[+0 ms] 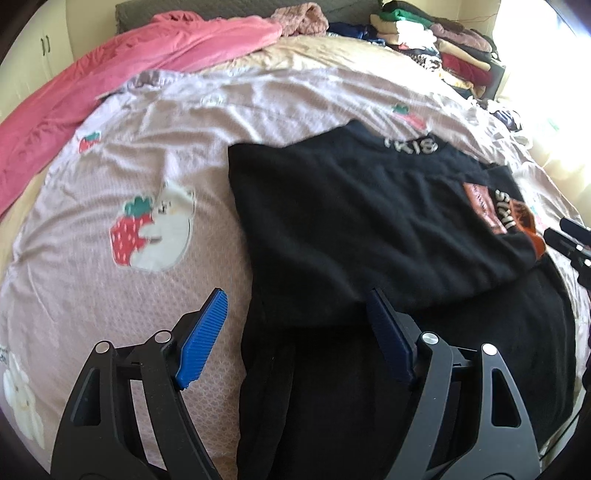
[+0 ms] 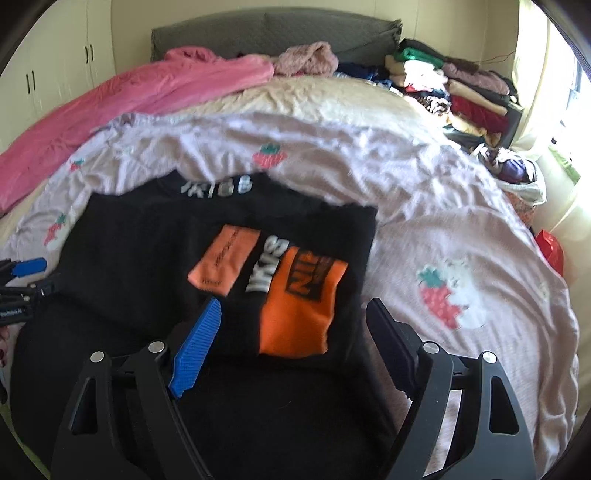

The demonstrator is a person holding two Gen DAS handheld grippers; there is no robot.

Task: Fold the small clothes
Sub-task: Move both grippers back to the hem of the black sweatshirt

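Note:
A black garment (image 1: 351, 221) with orange patches and white lettering lies partly folded on the bed; it also shows in the right wrist view (image 2: 147, 243). Its upper part is folded over the lower part. My left gripper (image 1: 299, 314) is open and empty, hovering over the garment's near left edge. My right gripper (image 2: 295, 321) is open and empty, just above the orange patch (image 2: 299, 310) at the garment's near right. The right gripper's tip shows at the right edge of the left wrist view (image 1: 569, 240); the left gripper's blue pad shows at the left of the right wrist view (image 2: 29, 267).
The bed has a pale pink sheet with strawberry prints (image 1: 147, 229). A pink blanket (image 2: 129, 96) lies along the far left. Stacks of folded clothes (image 2: 454, 88) sit at the far right by the window. A grey headboard (image 2: 277, 33) and cupboards stand behind.

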